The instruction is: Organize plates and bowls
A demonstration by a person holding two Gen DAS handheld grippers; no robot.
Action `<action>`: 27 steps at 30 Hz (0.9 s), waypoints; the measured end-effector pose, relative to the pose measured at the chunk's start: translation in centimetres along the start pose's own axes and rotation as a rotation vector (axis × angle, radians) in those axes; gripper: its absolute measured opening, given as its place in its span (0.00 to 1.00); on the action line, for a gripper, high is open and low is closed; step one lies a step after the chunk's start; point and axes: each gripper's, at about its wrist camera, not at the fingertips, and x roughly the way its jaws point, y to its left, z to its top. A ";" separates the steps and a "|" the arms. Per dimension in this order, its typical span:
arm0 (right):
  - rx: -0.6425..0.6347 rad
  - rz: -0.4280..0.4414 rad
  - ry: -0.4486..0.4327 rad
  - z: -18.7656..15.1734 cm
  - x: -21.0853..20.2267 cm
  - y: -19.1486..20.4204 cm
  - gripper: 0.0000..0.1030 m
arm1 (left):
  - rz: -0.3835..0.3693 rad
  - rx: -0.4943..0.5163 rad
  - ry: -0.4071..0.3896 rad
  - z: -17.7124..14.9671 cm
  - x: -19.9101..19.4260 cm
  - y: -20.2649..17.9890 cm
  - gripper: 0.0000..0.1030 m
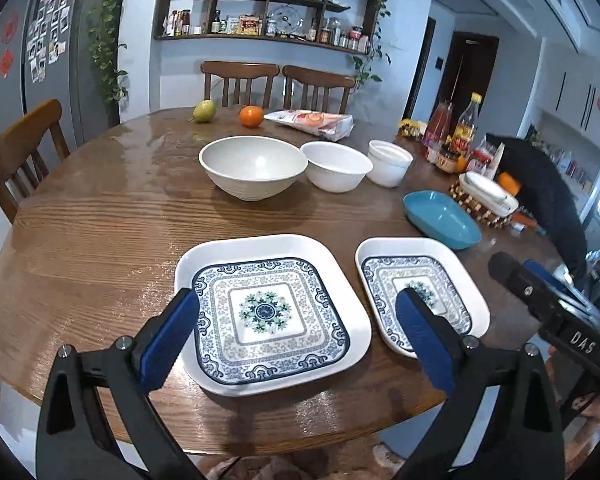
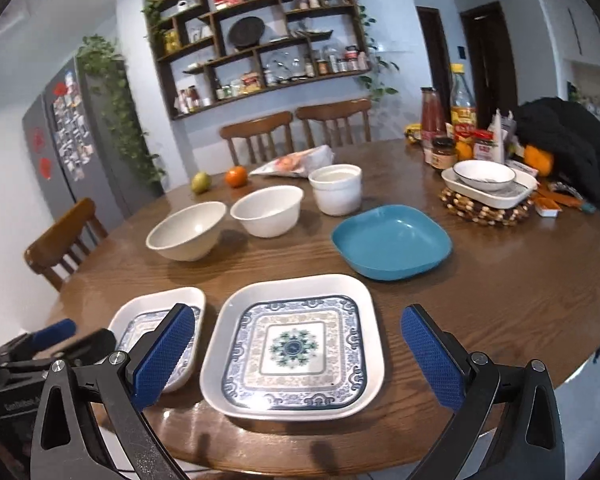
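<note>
On the table (image 1: pixel 100 216), two white blue-patterned square plates (image 1: pixel 272 312); both grippers' jaws wide.

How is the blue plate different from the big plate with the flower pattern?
The plain teal-blue square plate is one solid colour, while the large white square plate with a blue floral pattern has a white rim and a decorated centre. The teal plate lies farther back on the round wooden table; the patterned one sits near the front edge. Both are empty, with rounded corners.

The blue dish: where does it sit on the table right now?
The blue dish lies empty on the wooden table, beyond the right-hand patterned plate, between the stacked white cups and the beaded trivet.
</note>
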 end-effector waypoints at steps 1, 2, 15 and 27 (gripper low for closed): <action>0.002 0.010 -0.002 -0.1 0.1 -0.1 1.00 | -0.003 -0.009 -0.004 -0.1 0.0 0.2 0.95; 0.004 0.021 -0.002 -0.2 0.2 -0.1 1.00 | -0.001 -0.014 -0.002 -0.1 0.1 0.3 0.94; 0.032 -0.011 -0.001 -1.0 0.6 -1.0 0.94 | -0.017 -0.042 -0.004 0.2 0.7 1.1 0.93; 0.045 -0.062 0.031 -0.8 1.8 -1.8 0.61 | -0.101 -0.089 0.115 0.1 2.8 1.9 0.66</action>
